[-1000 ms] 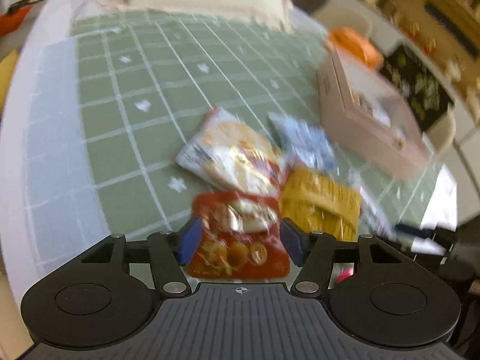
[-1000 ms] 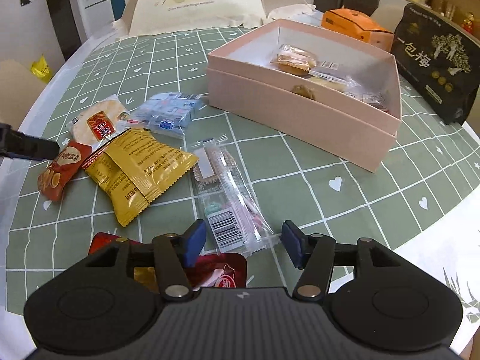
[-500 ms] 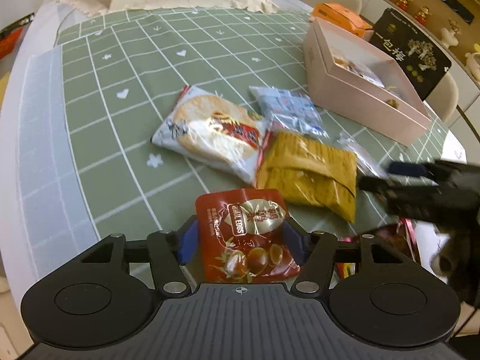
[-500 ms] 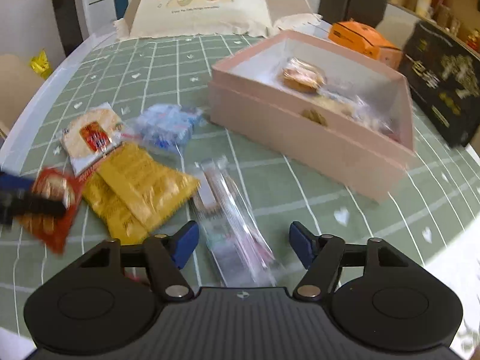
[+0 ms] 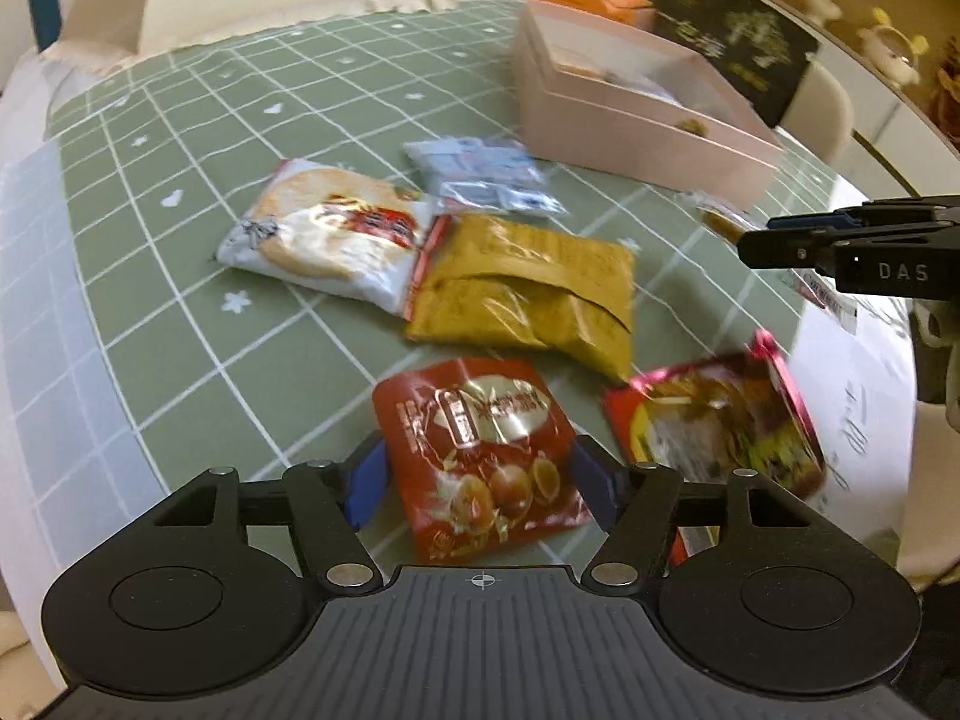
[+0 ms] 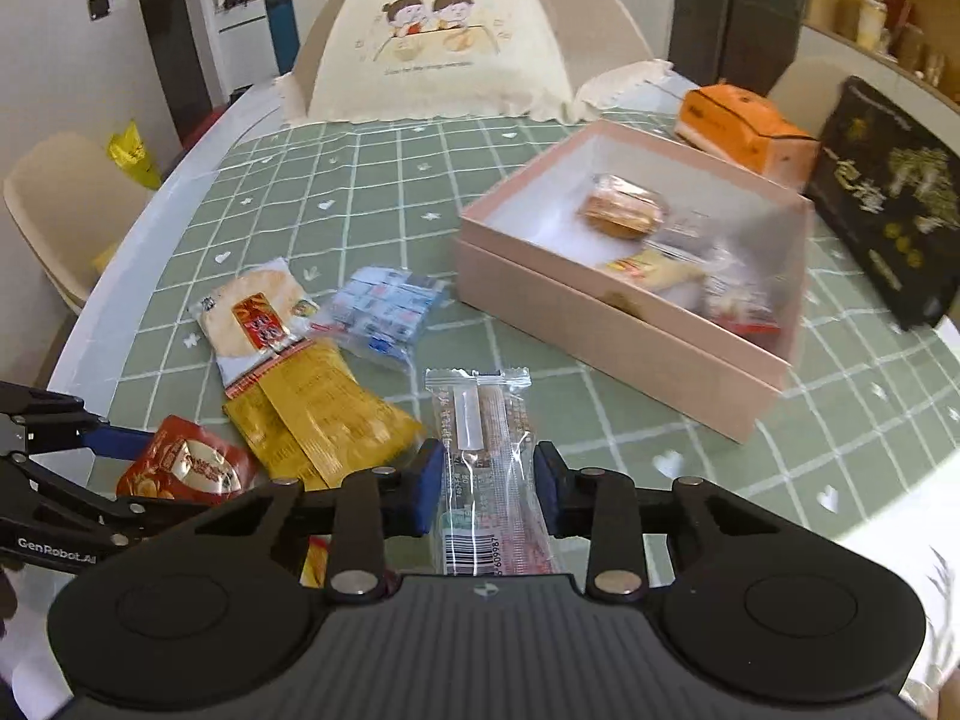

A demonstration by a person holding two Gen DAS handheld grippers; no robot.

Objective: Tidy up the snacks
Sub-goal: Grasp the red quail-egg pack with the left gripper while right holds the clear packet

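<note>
Loose snack packets lie on the green checked cloth. My left gripper is open around the red quail-egg packet, which lies on the cloth. My right gripper has narrowed around the clear long packet with a barcode; its pads are close to the packet's sides, and contact is unclear. A yellow packet, a white rice-cracker packet and a blue-white packet lie to the left. The open pink box with several snacks inside stands behind.
A red-pink packet lies near the table's front edge. An orange box and a black gift bag stand behind the pink box. A cream food cover stands at the back. Chairs surround the table.
My right gripper has moved forward over the clear long packet and its jaws have narrowed around it. My left gripper has shifted slightly, still astride the red quail-egg packet.
</note>
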